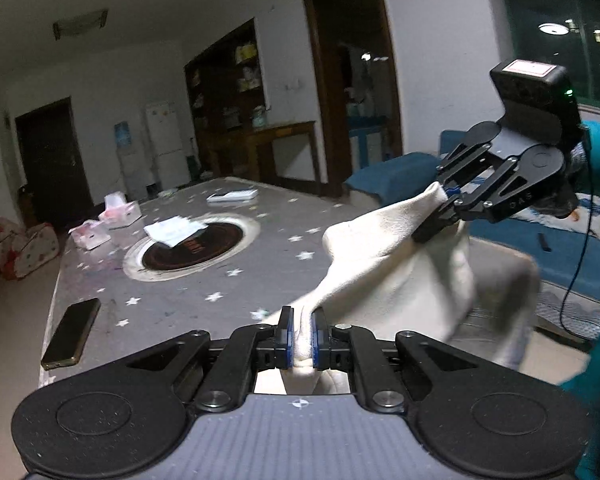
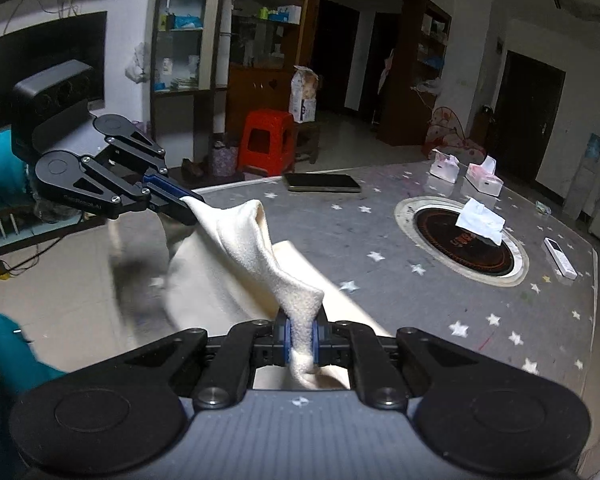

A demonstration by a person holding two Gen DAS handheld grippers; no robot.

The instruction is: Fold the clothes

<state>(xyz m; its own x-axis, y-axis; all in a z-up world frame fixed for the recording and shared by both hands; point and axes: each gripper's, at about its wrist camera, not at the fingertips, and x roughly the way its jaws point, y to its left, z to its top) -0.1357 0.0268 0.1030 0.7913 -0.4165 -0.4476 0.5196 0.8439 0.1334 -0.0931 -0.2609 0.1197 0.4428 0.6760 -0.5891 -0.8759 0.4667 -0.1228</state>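
Garment: a cream-white cloth [image 1: 384, 280] is held up in the air above the near edge of the table [image 1: 172, 292], stretched between the two grippers, with its lower part hanging off that edge and blurred.
Left gripper: the left gripper [image 1: 300, 336] has its fingers closed narrowly on one bunched corner of the cloth.
Right gripper: the right gripper [image 2: 300, 340] has its fingers closed narrowly on another bunched corner.
Step in hand: judged to be the spreading of the cloth before it is laid down for the first fold.
How it is done well: the two held corners should be drawn apart until the upper edge is taut and level, and the cloth lowered flat onto bare table near this edge.
Clearance: the phone [image 1: 71, 334] at the left edge and the tissue [image 2: 480, 222] on the round inset should be kept clear of.
Risk: a twisted edge may be laid in if the slack is not taken out first.
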